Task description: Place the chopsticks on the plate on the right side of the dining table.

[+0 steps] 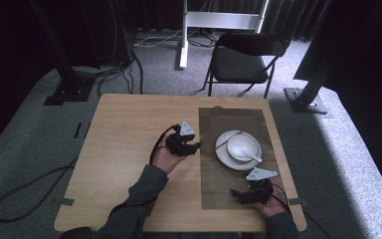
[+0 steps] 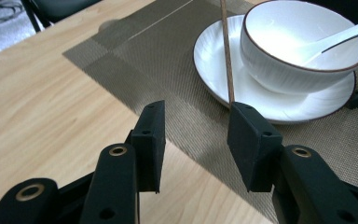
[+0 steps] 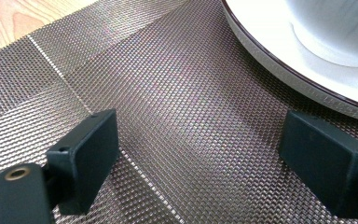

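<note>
Left gripper: jaws spread, nothing btwn pads; over table edge of mat, just left of plate; chopstick passes just beyond its right jaw tip; whether it touches, can't tell
Right gripper: jaws spread wide, nothing btwn; low over mat, near plate's rim
Chopstick: thin brown stick; lies across plate rim, beside bowl
Bowl: white, dark rim; sits on plate; white spoon inside, handle over rim
Plate: white; on mat
Mat: woven brown; on right part of wooden table
</note>
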A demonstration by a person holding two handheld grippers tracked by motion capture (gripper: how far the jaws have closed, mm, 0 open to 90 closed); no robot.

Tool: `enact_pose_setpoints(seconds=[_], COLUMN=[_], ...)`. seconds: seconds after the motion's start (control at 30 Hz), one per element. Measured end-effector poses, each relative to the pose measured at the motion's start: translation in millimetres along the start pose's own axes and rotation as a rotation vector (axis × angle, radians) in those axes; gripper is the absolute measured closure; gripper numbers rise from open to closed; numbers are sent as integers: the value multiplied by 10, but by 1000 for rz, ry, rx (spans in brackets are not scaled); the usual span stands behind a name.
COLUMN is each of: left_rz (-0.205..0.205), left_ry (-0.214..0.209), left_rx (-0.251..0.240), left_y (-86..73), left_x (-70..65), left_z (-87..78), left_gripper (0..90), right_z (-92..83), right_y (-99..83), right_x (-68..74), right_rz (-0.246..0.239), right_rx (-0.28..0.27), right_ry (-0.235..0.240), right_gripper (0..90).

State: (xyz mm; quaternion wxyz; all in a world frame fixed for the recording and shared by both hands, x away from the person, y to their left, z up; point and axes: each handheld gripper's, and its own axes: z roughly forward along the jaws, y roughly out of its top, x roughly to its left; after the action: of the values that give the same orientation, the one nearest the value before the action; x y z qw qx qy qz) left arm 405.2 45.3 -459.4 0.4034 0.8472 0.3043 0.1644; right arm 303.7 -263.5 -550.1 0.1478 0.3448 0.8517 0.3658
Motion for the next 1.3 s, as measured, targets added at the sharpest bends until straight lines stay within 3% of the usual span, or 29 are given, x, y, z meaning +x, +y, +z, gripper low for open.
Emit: enact_pose_setpoints(seconds=[0.1,0.3,0.53,0.67,0.9,1.3], left_rz=[-29,-30,-70,-113,-149,-160], left_ry=[13,36,55,50,58,59], left_rx=[-5,-12,-13,-24,-11,0], left_y=[-112,-214,-339,-440,-603,-681], left_x=[38,43,108,133,159,187], left_z=[-116,-274,-392,-439,-451,-500], left_gripper=[574,574,570,569,569,554], right_z=[0,0,0,0,0,0], right_y=[0,0,0,0,0,0], right_x=[0,-1,-1,-1,-1,0], right_rz=[0,0,0,1,0,1], right_rx=[0,0,0,0,0,0], right_ry=[0,0,0,0,0,0], right_gripper=[113,113,113,113,113,113])
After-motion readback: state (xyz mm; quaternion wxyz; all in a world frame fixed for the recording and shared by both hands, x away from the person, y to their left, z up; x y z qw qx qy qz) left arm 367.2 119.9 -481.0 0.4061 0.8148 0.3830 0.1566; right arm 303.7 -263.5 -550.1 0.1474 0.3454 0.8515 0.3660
